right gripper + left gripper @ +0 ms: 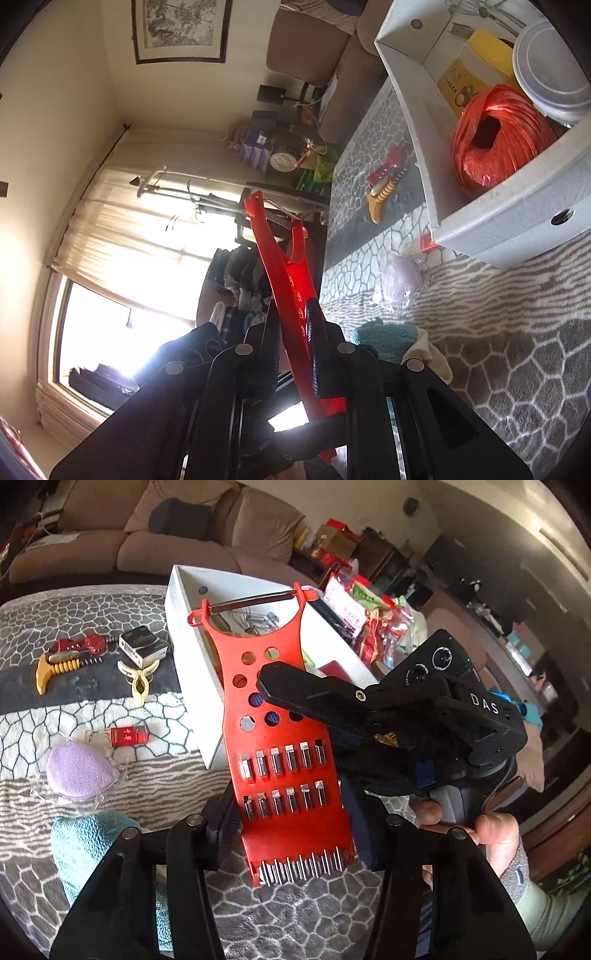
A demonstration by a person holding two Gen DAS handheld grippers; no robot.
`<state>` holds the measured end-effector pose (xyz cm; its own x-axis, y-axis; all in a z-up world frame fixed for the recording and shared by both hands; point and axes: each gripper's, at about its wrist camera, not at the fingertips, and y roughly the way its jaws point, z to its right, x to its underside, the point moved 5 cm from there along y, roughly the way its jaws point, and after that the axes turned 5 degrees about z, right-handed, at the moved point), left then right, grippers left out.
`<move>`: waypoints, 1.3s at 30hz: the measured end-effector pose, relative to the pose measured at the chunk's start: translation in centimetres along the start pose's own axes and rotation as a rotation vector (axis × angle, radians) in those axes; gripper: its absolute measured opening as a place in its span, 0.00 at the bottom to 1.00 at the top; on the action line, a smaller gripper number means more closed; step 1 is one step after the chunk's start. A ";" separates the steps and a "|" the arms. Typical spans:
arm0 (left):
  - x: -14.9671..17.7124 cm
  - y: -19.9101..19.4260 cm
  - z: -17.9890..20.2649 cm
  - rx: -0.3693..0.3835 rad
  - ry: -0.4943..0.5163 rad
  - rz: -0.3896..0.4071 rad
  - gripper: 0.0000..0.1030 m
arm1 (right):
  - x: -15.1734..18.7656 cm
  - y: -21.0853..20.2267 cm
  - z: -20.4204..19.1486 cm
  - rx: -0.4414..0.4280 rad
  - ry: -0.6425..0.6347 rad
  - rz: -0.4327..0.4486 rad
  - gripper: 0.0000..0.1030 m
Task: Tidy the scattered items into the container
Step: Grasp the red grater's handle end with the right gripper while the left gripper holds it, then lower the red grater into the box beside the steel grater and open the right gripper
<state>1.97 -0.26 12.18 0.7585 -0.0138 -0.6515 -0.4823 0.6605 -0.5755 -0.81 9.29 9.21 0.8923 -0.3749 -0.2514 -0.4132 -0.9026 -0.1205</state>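
A: Red plastic grater (284, 738), flat and long, round holes above two rows of steel slots, toothed blade at the near end, wire peeler at the far fork.

B: Held in the air over the box's (184, 627) near wall, above the patterned blanket (92, 716).

A: Right gripper (293, 354) clenched on its faces. Left gripper (291, 827) clamped across its edges, near the teeth.

B: Inside the box: orange twine (498, 147), clear tub (550, 62).

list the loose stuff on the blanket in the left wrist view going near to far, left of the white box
teal cloth → purple sponge → red packet → cream clip → yellow-handled tool → small dark box
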 end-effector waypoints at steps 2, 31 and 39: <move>-1.9 0.4 0.7 0.003 0.016 -0.005 0.47 | -1.0 -0.5 -0.9 -0.022 0.003 0.027 0.13; -22.0 27.1 -13.4 -0.366 0.052 -0.297 0.52 | -32.8 10.9 14.9 0.399 -0.052 -0.113 0.19; -21.5 23.7 -11.1 -0.412 0.146 -0.278 0.78 | -31.5 12.4 20.1 0.476 -0.010 -0.151 0.20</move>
<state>-30.60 7.38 7.07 0.8279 -0.2703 -0.4914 -0.4261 0.2666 -0.8645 -37.69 14.15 -3.69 0.9478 -0.2432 -0.2061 -0.3185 -0.7489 -0.5811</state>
